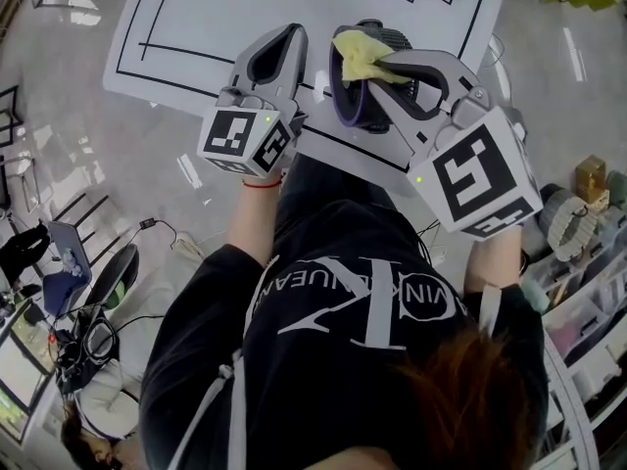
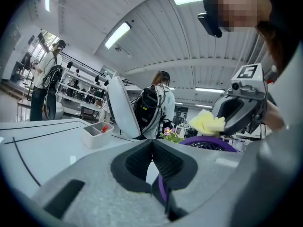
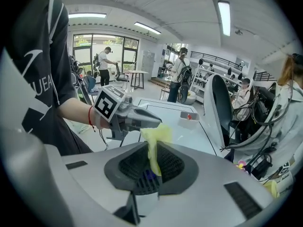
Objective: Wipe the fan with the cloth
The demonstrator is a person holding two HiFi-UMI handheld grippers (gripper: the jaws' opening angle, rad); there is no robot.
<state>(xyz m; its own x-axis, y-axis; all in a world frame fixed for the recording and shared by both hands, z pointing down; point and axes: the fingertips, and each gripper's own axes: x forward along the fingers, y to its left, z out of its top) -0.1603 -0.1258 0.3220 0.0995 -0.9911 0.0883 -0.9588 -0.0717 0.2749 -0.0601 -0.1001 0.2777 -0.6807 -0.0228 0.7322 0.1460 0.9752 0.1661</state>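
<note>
Wiping stage, head view and both gripper views. The left gripper (image 2: pixel 151 148) is pointing level just beside the fan (image 1: pixel 345 101). Its jaws are lying pressed together with nothing pinched, and only a purple sliver is showing through the gap under the pads. The fan, dark with a purple rim, is standing at the near edge of the white table (image 1: pixel 225 18). The right gripper (image 3: pixel 152 155) is tilting down over the fan, clenching the yellow cloth (image 1: pixel 359 55) between its pads. The cloth is hanging at the fan's upper rim, with the grille showing directly beneath. Whether it is touching is not clear.

Progress, as a judgement: the cloth is grasped and brought to the fan, so wiping appears to be starting or under way. How much of the surface is already wiped is not showing, and the rest of the grille and rim probably remain.

Surroundings: a small tray (image 2: pixel 97 132), a white upright panel (image 2: pixel 122 109) and flowers (image 2: pixel 169 133) are standing farther back, well apart. Nothing is blocking the cloth, though the left gripper is crowding the fan's side.
</note>
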